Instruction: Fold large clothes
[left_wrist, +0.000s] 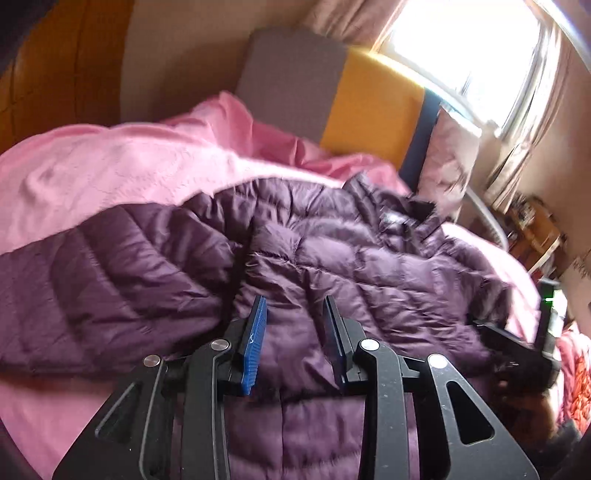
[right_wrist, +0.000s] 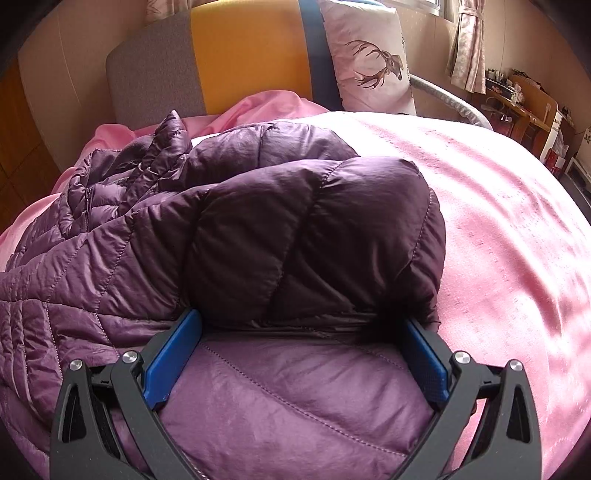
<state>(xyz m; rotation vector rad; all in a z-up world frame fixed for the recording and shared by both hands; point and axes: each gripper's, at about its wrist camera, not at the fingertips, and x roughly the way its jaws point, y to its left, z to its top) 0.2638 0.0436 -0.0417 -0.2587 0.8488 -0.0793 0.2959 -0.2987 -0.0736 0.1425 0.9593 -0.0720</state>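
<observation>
Purple quilted jacket (right_wrist: 258, 229) lying on the pink bedspread (right_wrist: 509, 236), the left claw (left_wrist: 295, 328) parted above its body and the right claw (right_wrist: 303, 354) spread wide against a folded sleeve.

Both grippers are built of matte black, speckled linkage arms with long teardrop-shaped cut-outs, joined by round silver screws at the pivots. The left gripper (left_wrist: 295, 314) has two narrow fingers lined with ribbed blue pads (left_wrist: 254, 347), one of which bears a small pale mark, and four screws show across its linkage. The right gripper (right_wrist: 302, 325) has the same black arms, broader blue pads (right_wrist: 171, 360) with fine texture, and four silver screws.
</observation>
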